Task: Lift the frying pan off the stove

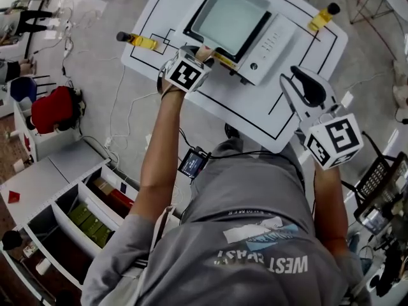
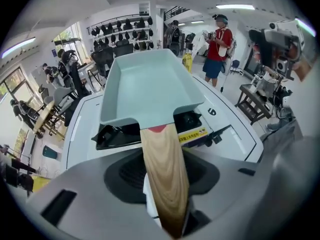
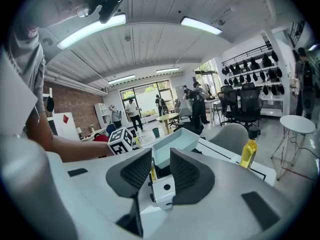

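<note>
A square pale-green frying pan sits over the black top of a white stove on the white table. Its wooden handle points toward me. My left gripper is shut on that handle, which fills the gap between the pads in the left gripper view, with the pan straight ahead. Whether the pan touches the stove I cannot tell. My right gripper hangs open over the table's right side, nothing between its fingers. In the right gripper view, the pan and stove show through the right gripper.
A yellow oil bottle lies at the table's left edge, another bottle stands at the far right corner. A white shelf unit and a red bag are on the floor to the left. People stand in the room behind.
</note>
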Demonstrator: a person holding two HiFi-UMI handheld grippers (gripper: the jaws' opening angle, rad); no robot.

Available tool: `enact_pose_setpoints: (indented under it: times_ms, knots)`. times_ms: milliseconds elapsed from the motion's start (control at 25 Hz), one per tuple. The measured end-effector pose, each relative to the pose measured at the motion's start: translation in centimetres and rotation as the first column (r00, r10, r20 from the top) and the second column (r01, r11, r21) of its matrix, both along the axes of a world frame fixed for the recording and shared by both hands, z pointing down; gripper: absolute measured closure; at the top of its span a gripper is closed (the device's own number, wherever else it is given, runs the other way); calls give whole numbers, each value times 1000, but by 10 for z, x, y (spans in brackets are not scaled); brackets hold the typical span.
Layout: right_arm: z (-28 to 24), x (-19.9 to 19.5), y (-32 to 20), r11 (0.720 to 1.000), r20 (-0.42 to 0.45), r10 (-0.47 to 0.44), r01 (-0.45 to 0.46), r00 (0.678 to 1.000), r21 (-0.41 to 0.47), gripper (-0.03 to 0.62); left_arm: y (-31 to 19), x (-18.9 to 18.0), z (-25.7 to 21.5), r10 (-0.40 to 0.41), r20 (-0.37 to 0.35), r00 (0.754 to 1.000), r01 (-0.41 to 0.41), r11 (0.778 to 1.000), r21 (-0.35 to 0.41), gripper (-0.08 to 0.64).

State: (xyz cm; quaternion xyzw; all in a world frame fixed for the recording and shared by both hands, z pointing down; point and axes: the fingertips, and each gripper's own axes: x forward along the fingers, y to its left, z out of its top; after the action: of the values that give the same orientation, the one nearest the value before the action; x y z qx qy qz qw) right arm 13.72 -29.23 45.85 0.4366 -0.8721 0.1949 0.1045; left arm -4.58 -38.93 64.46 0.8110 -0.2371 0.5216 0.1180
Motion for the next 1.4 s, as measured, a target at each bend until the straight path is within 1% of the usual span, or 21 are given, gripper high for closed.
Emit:
enact_pose_setpoints:
  times_ms: [120, 200, 320, 720, 960, 1120, 1280, 1400]
  knots:
    - [5, 0, 3, 1000, 2, -1, 1, 1000, -12, 471, 1, -2, 5, -29, -14, 999, 29, 1000, -10, 422]
    - [7, 0, 3, 1000, 1, 0, 0, 1000, -14, 472, 0, -1, 3, -28, -26, 999, 28, 1000, -8, 423]
    - [8, 0, 2, 1000, -4, 2, -2, 1000, -15, 473, 0, -3, 3, -23, -21, 1000, 23, 1000, -13, 426]
    - [10, -10, 4, 1000, -23, -1, 1, 1000, -17, 476, 10, -17, 3, -49, -21, 999, 49, 999, -22, 433]
    - [10, -15, 6, 1000, -32, 1, -1, 999, -20, 476, 10, -26, -14, -80, -54, 995, 80, 997, 2, 433]
    - [4, -17, 5, 1000, -38, 9, -9, 999, -14, 477, 13, -32, -26, -75, -50, 996, 76, 997, 12, 433]
    - [-4, -18, 4, 1000, -46, 19, -18, 999, 3, 480, 17, -34, -43, -74, -78, 994, 77, 996, 38, 433]
    - [-9, -17, 3, 1000, -51, 25, -25, 998, 18, 483, 20, -37, -58, -66, -80, 995, 71, 995, 62, 433]
